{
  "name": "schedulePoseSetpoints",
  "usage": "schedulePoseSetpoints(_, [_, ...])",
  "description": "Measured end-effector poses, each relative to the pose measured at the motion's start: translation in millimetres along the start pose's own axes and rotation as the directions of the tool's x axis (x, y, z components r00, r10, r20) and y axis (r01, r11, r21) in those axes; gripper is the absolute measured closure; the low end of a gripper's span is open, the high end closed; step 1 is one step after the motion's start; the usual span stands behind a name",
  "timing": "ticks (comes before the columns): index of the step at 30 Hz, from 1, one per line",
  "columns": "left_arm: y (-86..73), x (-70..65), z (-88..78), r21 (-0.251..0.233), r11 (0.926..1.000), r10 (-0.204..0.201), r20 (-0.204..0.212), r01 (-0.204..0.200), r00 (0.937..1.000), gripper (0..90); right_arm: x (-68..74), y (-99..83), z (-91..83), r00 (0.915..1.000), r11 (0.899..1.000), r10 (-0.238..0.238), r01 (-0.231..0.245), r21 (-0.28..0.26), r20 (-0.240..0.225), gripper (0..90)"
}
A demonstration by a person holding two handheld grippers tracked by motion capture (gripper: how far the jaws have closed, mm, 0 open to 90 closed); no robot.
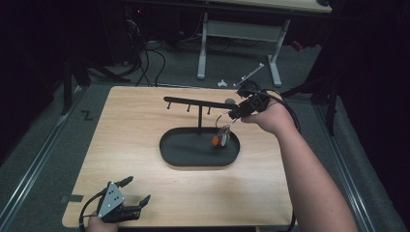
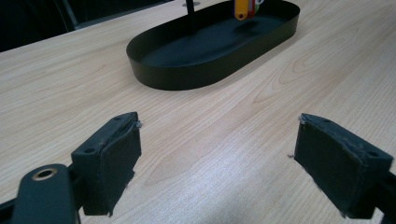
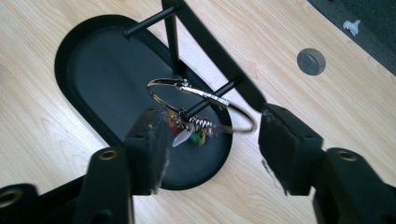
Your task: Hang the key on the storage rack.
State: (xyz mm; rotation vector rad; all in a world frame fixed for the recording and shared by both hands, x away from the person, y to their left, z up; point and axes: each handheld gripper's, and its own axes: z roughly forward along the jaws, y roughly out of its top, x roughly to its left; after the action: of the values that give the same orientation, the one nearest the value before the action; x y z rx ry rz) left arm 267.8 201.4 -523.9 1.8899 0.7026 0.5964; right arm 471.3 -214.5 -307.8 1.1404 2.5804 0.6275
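Key ring (image 3: 203, 105) hung on a peg of the black rack, right jaws apart on either side of it.
Ring and its coloured tags (image 1: 220, 139) hang above the oval tray (image 1: 169, 150) on the tabletop (image 1: 125, 159); judged risk: the ring sits near the peg's tip (image 3: 184, 113), so a pad brushing it as the right gripper (image 3: 210, 140) backs away could slide it off into the tray (neither pad appears to press on it). Right hand (image 1: 270, 116) is raised, reaching in from the right with jaws aimed at the rack (image 1: 193, 102); left gripper (image 1: 130, 193) rests low at the near-left edge, jaws wide apart around nothing.
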Motion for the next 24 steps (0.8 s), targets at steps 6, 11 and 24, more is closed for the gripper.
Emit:
schedulePoseSetpoints(6, [1.5,0.2,3.7,0.003,1.0000,0.002,0.008,-0.002,1.0000,15.0,0.5,-17.0,1.0,0.9997,0.999,0.024,-0.024,-0.034,0.001,32.6])
schedulePoseSetpoints(11, [3.6,-1.5,7.4,0.002,0.9999,0.013,0.020,-0.013,0.9997,15.0,5.4,-41.8,7.5,0.9990,0.995,0.041,-0.039,-0.093,0.018,26.9])
schedulePoseSetpoints(24, [9.6,-3.0,17.5,-0.020,0.9995,0.023,0.042,-0.022,0.9989,15.0,32.9,-109.8,41.0,0.9854,0.982,0.061,-0.031,-0.184,0.159,14.0])
